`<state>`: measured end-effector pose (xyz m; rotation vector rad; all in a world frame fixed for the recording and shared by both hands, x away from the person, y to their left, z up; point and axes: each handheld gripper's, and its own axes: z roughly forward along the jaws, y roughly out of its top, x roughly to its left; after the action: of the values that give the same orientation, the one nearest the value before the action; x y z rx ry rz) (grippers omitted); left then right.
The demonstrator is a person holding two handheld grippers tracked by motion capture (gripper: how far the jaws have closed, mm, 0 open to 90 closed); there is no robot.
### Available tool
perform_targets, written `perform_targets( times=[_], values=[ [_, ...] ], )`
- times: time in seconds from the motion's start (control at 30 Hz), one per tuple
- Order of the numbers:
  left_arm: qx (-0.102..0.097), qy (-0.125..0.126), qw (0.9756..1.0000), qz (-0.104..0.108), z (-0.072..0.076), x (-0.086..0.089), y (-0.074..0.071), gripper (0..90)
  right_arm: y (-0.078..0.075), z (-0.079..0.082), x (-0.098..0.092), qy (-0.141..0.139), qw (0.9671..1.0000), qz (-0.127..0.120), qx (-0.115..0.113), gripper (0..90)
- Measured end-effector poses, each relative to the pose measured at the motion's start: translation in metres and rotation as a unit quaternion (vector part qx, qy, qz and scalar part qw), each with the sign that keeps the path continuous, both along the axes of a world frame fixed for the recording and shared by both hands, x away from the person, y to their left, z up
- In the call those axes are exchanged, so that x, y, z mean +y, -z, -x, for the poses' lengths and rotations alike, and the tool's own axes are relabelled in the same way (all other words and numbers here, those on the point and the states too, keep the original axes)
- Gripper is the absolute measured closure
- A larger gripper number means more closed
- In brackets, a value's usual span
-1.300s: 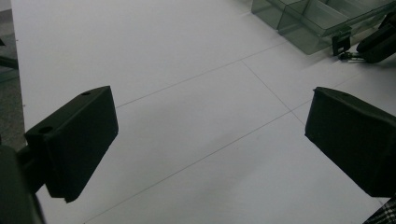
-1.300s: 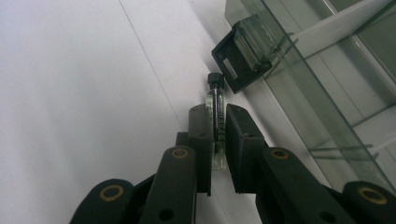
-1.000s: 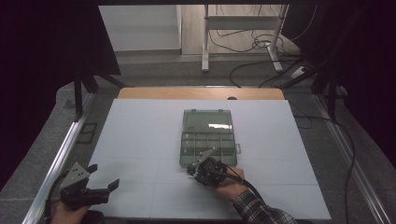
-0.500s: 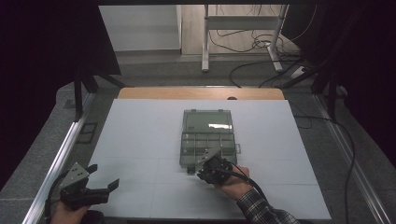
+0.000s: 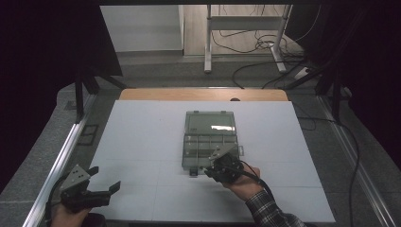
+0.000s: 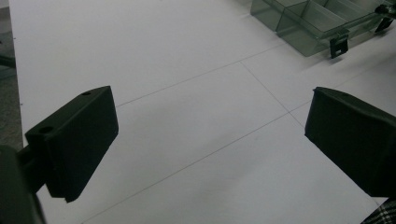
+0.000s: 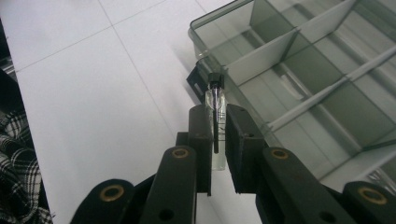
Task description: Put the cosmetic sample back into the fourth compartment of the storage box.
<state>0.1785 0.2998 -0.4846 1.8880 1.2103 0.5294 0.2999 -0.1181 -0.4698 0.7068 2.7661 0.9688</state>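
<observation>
My right claw (image 7: 215,135) is clamped on a small clear glass vial with a black cap (image 7: 215,95), jaws pinching its lower body so the capped end pokes out toward 12 o'clock. In the high view the right claw (image 5: 222,166) sits at the near edge of the smoky transparent plastic organiser box with divided compartments (image 5: 208,142), roughly at 6 o'clock from the box's centre. The vial's cap hangs just beside the box's near corner wall, close to a small black latch (image 7: 195,80) on the rim.

My judgement of the risk: the vial is slick glass held by a narrow strip of jaw, so a knock of the cap against the box wall could twist it in the grip or pop it loose. Coming in too low would do it (the wall stands right under the cap).

The compartments I can see look empty, their grey dividers (image 7: 280,44) bare; the box's lid (image 5: 210,121) lies open at its 12 o'clock side.

My left claw (image 6: 210,135) hangs wide and empty over the white table (image 6: 187,70), far off at 8 o'clock from the box, at the table's near corner (image 5: 90,189).
</observation>
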Motion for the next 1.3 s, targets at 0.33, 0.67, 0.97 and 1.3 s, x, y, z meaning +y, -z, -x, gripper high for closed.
perform_targets(
  times=[0.33, 0.67, 0.97, 1.3],
  values=[
    [0.000, 0.000, 1.0000, 0.001, 0.000, 0.000, 0.000, 3.0, -0.009, -0.008, -0.010, 0.020, 0.9997, -0.008, -0.014, 80.0],
    [0.001, -0.001, 1.0000, 0.002, 0.000, 0.000, 0.000, 3.0, -0.011, -0.017, -0.016, 0.038, 0.9990, -0.009, -0.021, 80.0],
    [0.002, -0.001, 1.0000, 0.003, -0.001, 0.000, 0.000, 3.0, -0.010, -0.026, -0.021, 0.054, 0.9981, -0.001, -0.028, 80.0],
    [0.001, -0.001, 1.0000, 0.003, -0.001, 0.000, 0.000, 3.0, -0.009, -0.036, -0.027, 0.070, 0.9971, -0.001, -0.030, 80.0]
  ],
)
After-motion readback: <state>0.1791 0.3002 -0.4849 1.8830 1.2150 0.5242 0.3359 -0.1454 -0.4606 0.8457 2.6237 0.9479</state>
